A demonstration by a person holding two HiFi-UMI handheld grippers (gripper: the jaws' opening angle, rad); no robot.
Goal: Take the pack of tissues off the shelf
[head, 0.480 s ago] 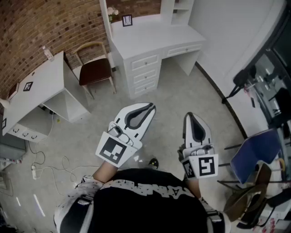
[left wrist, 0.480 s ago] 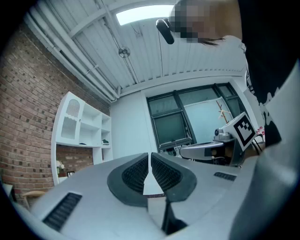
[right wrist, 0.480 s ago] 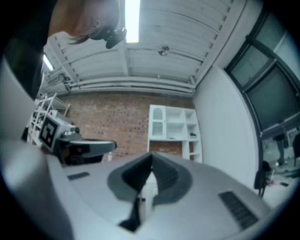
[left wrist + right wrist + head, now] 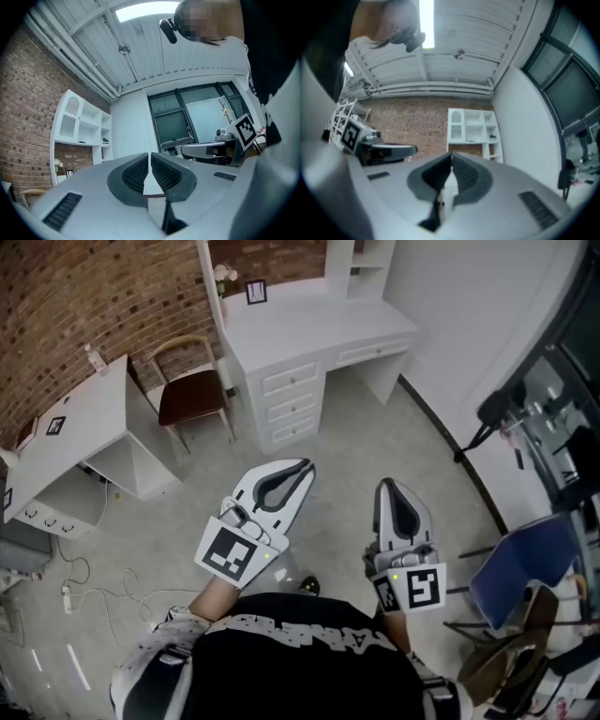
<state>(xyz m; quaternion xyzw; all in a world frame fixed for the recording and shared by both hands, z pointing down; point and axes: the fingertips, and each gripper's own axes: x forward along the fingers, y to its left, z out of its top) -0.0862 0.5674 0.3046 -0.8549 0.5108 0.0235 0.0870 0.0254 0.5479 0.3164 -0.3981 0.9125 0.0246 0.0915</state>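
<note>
Far off, small dark items [image 4: 105, 140] in white shelf [image 4: 70, 124] compartments.

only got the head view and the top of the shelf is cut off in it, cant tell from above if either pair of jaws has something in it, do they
observer: No. The left gripper and the right gripper each show their jaws together in their own view, with nothing between them.
operator: ok and whats on the shelf, any tissues
observer: The right gripper view shows the white shelf unit against the brick wall, straight beyond the jaws. A small dark item sits in one of its right-hand compartments, but it is too small to tell whether it is the tissue pack.
</note>
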